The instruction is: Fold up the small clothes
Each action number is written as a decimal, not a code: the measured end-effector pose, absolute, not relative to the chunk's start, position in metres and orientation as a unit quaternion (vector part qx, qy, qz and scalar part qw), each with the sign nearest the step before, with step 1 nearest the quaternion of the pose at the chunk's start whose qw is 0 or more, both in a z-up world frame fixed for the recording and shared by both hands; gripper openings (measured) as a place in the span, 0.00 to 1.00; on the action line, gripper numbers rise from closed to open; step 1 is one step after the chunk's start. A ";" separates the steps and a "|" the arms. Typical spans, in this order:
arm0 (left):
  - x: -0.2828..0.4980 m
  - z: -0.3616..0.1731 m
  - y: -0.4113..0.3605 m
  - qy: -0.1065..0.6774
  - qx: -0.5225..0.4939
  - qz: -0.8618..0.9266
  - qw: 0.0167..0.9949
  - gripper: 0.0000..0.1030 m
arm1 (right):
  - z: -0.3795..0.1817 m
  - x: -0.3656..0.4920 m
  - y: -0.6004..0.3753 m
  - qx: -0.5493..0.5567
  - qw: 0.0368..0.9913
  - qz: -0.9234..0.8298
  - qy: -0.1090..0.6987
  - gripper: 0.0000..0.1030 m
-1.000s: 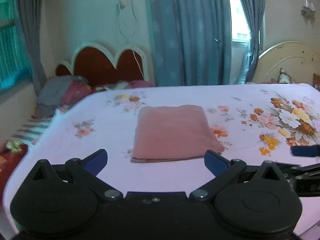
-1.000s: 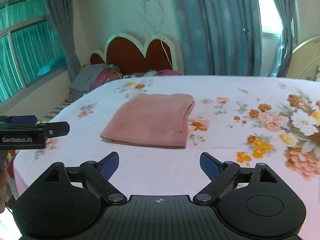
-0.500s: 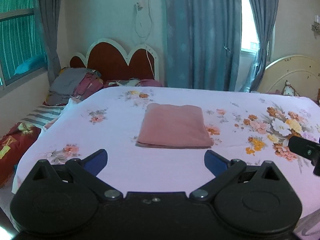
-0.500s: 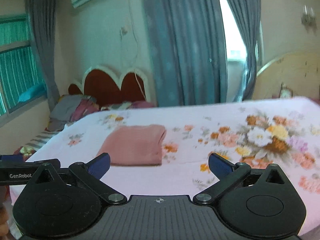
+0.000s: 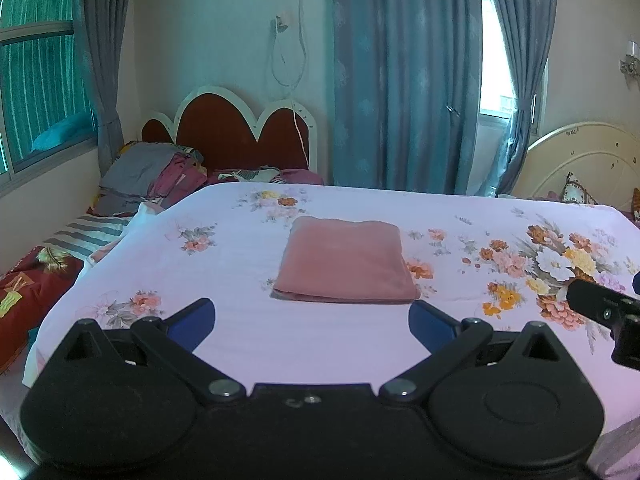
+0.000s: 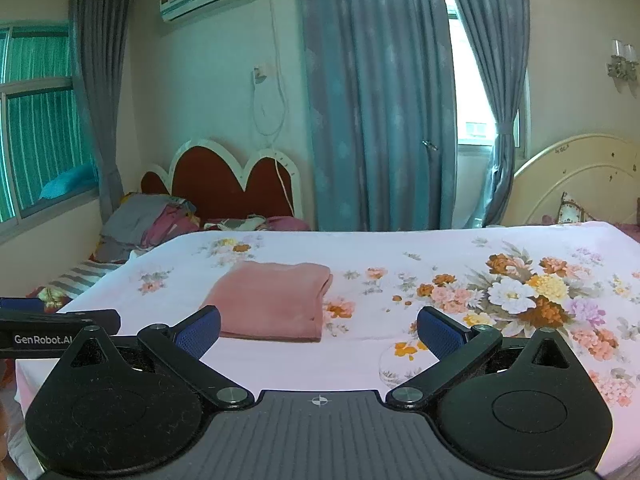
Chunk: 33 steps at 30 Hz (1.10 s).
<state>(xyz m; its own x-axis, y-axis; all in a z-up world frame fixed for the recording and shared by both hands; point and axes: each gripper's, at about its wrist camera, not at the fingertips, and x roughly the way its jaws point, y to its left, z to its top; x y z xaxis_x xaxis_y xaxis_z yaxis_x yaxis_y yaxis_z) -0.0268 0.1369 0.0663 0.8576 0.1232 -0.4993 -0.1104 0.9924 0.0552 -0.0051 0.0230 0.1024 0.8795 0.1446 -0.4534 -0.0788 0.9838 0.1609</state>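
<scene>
Now cloth [image 5: 346, 260] lies folded flat mid-bed [image 5: 240, 340], ahead of both tongs. Left gripper [image 5: 312, 326], right gripper [image 6: 320, 330]: jaws wide, empty. Fold looks done; keep clear, avoid snagging edge.

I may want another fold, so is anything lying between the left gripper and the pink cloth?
Nothing visible: only bare floral sheet separates the open left gripper from the folded pink cloth.

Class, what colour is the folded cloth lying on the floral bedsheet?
Dusty pink, plain with no pattern: folded cloth. Best seen in the left wrist view.
</scene>
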 end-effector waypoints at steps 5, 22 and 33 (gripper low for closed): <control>-0.026 0.067 0.137 0.259 0.011 0.061 0.964 1.00 | 0.103 -0.006 0.024 0.065 0.967 0.062 0.237 1.00; -0.022 0.070 0.150 0.262 0.008 0.062 0.963 1.00 | 0.102 0.000 0.031 0.063 0.967 0.067 0.239 1.00; -0.016 0.068 0.159 0.265 0.008 0.066 0.962 1.00 | 0.099 0.008 0.037 0.068 0.965 0.073 0.243 1.00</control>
<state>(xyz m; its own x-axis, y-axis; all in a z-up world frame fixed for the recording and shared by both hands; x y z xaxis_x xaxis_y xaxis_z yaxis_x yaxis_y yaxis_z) -0.0163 0.1586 0.0675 0.8506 0.1316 -0.5091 -0.1236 0.9911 0.0497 0.0077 0.0368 0.0993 0.8716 0.1727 -0.4587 -0.1071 0.9804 0.1655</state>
